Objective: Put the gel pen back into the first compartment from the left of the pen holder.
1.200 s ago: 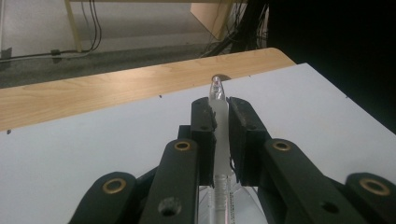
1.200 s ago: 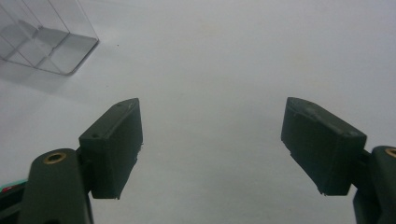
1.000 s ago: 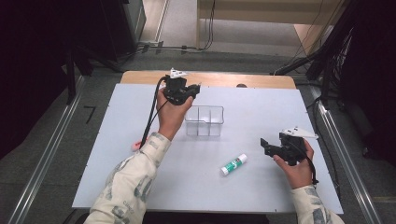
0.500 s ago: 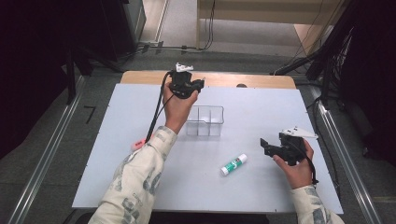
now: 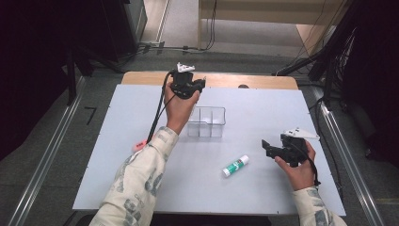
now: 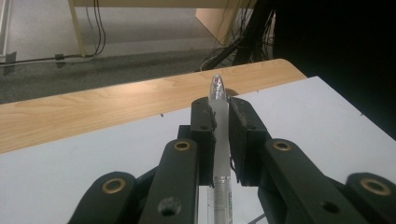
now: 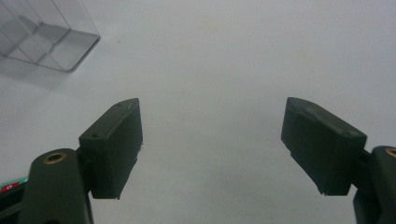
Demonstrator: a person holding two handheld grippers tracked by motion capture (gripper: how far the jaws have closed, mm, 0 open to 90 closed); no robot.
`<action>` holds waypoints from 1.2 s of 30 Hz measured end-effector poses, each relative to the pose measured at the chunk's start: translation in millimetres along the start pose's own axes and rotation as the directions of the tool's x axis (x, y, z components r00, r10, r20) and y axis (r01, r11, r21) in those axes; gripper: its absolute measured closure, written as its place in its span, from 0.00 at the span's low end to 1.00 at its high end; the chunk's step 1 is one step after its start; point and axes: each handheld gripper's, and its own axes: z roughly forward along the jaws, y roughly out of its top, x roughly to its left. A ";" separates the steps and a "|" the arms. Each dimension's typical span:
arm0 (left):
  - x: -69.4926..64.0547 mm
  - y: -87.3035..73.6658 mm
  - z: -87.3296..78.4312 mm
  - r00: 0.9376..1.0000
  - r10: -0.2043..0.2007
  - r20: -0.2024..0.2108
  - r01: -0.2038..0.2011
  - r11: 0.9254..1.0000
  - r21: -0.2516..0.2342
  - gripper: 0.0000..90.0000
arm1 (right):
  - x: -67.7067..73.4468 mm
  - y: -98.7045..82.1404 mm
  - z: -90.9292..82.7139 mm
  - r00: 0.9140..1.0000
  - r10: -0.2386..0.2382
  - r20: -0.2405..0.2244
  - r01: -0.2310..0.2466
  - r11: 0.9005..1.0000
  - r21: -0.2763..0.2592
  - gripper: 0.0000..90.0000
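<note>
Left claw [image 6: 219,135] has lifted forward, arm outstretched, pinching a pen [image 6: 218,100]; right claw [image 7: 212,144] spread.

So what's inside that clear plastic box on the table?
The clear box has compartments, and those in sight look empty. The left hand covers its near-left corner. The left gripper holds a clear pen above.

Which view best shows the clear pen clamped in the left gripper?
The left gripper view: the clear pen stands close up, pinched between the left gripper's jaws, tip poking out past them. In the high view the hand and gripper body cover it. The right gripper view faces the bare table.
</note>
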 end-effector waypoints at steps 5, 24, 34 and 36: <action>-0.4 -0.5 -0.2 1.000 0.011 -0.006 -0.011 1.000 0.006 0.91 | 0.2 -0.1 0.1 1.000 0.000 -0.001 0.000 1.000 0.002 0.22; -3.5 -19.4 -32.4 0.999 0.030 0.025 -0.030 1.000 0.010 0.69 | 0.4 -0.1 0.1 1.000 -0.001 0.003 0.001 1.000 0.003 0.21; 3.8 -33.9 -46.5 0.998 0.033 0.045 -0.033 0.999 -0.008 0.58 | 0.6 -0.2 0.5 1.000 -0.003 0.006 0.003 1.000 0.006 0.21; 5.2 -38.4 -47.8 0.999 0.021 0.043 -0.020 1.000 -0.018 0.57 | 0.7 -0.3 0.6 1.000 -0.003 0.007 0.003 1.000 0.007 0.21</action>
